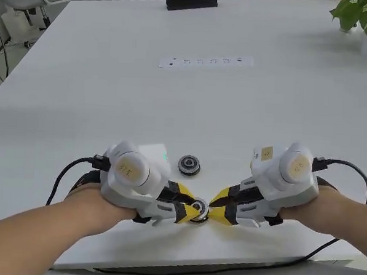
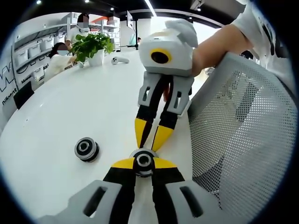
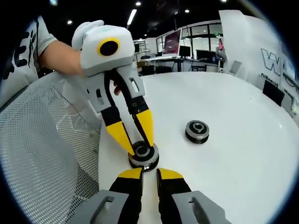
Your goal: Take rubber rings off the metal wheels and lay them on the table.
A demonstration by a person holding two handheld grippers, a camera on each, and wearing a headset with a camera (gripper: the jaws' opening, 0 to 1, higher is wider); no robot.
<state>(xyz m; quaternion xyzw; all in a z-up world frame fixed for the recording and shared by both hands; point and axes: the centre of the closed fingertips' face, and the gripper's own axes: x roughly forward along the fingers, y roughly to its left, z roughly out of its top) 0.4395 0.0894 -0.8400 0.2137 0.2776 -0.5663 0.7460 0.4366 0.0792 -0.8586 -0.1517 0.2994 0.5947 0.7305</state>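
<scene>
Working at the near edge of the counter (image 1: 113, 78), we have the left claw (image 2: 143, 164) clenched across the metal wheel (image 3: 143, 154), which lies flat, axle up, directly between the two claws. The right claw (image 3: 150, 173) faces it from the opposite side, jaws drawn almost together with their tips at the wheel's rim, so it is best placed to peel the rubber ring (image 3: 132, 155); whether it pinches the rubber we cannot tell. Just beyond, a second wheel (image 1: 189, 165) rests on the counter, apart from both claws.
</scene>
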